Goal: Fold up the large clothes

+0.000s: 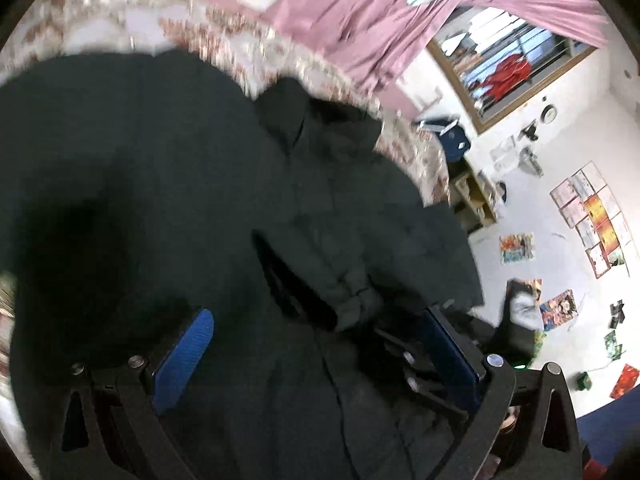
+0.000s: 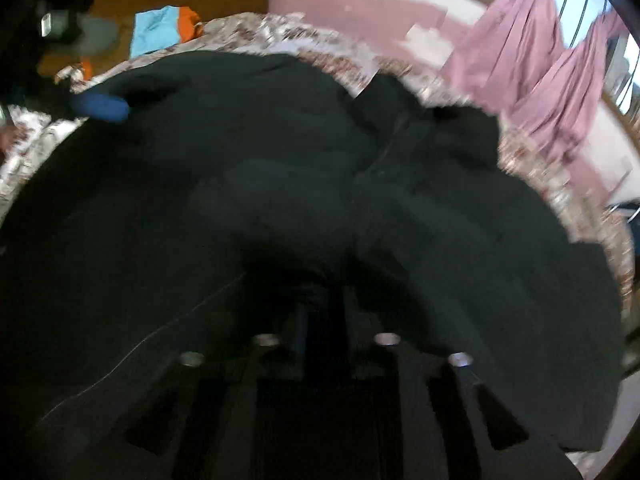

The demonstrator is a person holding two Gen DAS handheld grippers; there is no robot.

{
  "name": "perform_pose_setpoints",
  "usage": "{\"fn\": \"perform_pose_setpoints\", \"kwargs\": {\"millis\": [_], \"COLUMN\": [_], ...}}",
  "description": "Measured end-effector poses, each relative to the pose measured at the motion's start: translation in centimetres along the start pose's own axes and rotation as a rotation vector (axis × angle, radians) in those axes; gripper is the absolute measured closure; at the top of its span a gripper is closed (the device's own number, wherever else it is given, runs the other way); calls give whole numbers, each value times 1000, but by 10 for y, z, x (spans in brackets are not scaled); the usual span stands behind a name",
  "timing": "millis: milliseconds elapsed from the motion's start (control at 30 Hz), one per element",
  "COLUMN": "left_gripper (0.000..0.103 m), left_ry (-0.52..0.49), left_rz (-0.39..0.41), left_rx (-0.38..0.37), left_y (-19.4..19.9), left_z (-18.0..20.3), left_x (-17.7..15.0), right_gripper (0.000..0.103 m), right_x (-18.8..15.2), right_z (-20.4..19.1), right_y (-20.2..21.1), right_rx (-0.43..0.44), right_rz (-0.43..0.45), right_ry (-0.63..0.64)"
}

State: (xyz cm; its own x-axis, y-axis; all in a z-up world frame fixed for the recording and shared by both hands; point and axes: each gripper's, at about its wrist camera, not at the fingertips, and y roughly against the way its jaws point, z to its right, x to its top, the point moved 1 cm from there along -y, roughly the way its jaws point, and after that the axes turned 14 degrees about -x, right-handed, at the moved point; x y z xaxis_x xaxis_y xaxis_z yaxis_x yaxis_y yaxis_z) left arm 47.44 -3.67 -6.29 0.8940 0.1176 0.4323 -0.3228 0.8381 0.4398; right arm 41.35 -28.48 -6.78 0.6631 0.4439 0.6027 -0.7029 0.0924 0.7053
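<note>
A large dark coat (image 1: 200, 200) lies spread on a floral bedspread (image 1: 224, 36) and fills most of both views; it also shows in the right wrist view (image 2: 280, 168). Its collar (image 1: 296, 108) points toward the far edge. My left gripper (image 1: 320, 340) is open, its blue-padded fingers (image 1: 188, 348) wide apart just above the coat, nothing between them. My right gripper (image 2: 322, 312) is shut on a fold of the coat's fabric near its lower part. The left gripper's blue fingertip (image 2: 102, 106) shows at the coat's far left edge in the right wrist view.
Pink curtains (image 2: 540, 60) and a barred window (image 1: 508, 64) stand beyond the bed. A wooden shelf unit (image 1: 472, 200) stands by the white wall with posters (image 1: 592, 216). Blue and orange clothes (image 2: 160, 28) lie on a wooden surface beyond the bed's left side.
</note>
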Motion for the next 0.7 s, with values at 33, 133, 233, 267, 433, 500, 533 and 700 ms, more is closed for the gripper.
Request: {"fn": "perform_pose_setpoints", "kwargs": {"millis": [33, 133, 233, 267, 433, 500, 533, 700], "left_gripper": [1, 1, 1, 1, 57, 64, 68, 98], "left_ry": [20, 11, 9, 2, -15, -9, -31, -245], "left_rz": [-38, -95, -151, -165, -171, -93, -33, 169], "left_rx": [-4, 17, 41, 66, 238, 239, 231, 350], "left_y": [-13, -40, -68, -80, -116, -110, -103, -69], "left_z": [-4, -2, 6, 9, 15, 20, 29, 85], "left_x": [-3, -12, -16, -17, -17, -16, -15, -7], "right_gripper": [34, 26, 26, 26, 26, 26, 26, 26], "right_x": [-3, -21, -44, -55, -80, -86, -82, -78], "right_z": [2, 12, 25, 28, 65, 78, 86, 119], "right_y": [6, 31, 55, 62, 67, 69, 68, 76], "right_rx": [10, 24, 24, 25, -27, -59, -72, -194], "right_rz": [11, 34, 37, 30, 5, 4, 8, 81], "right_ry": [-13, -30, -82, -111, -183, -213, -227, -289]}}
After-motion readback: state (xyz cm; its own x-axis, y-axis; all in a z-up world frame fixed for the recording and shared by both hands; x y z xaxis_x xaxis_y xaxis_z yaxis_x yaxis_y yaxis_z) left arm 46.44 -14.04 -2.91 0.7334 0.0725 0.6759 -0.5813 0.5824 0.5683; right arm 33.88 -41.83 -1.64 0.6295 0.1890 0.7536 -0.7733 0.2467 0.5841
